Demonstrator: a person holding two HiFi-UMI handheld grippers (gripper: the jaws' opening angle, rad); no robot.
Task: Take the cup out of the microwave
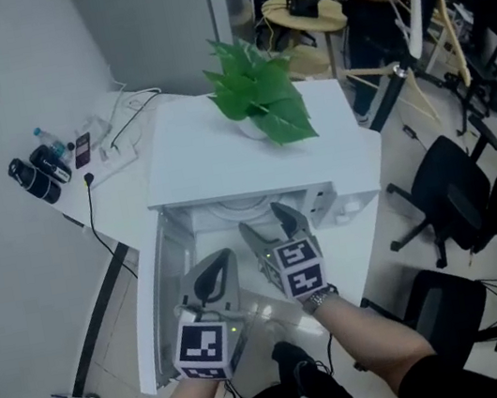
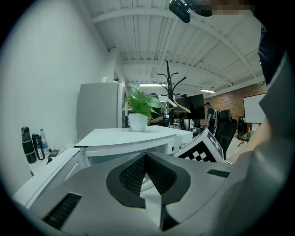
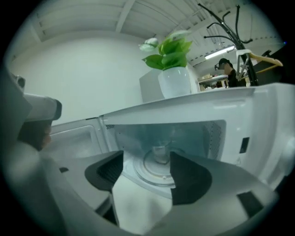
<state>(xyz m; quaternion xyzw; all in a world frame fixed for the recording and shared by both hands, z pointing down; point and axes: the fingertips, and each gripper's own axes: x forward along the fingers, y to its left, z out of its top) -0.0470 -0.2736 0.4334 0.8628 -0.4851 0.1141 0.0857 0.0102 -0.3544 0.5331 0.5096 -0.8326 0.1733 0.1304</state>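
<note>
A white microwave (image 1: 249,150) stands on a white table, its door (image 1: 156,295) swung open to the left. In the right gripper view a clear glass cup (image 3: 161,152) stands on the turntable (image 3: 152,173) deep in the cavity. My right gripper (image 3: 146,159) is open in front of the opening, apart from the cup and holding nothing. From the head it shows at the cavity's mouth (image 1: 267,225). My left gripper (image 1: 217,265) sits just left of it by the open door, its pads (image 2: 138,173) meeting at the tips, shut and empty. The cup is hidden in the head view.
A potted green plant (image 1: 259,96) stands on the microwave's top. Dark bottles (image 1: 38,168) and cables (image 1: 118,135) lie on the table at the left by the wall. Black office chairs (image 1: 456,190) and a person at a desk fill the right and back.
</note>
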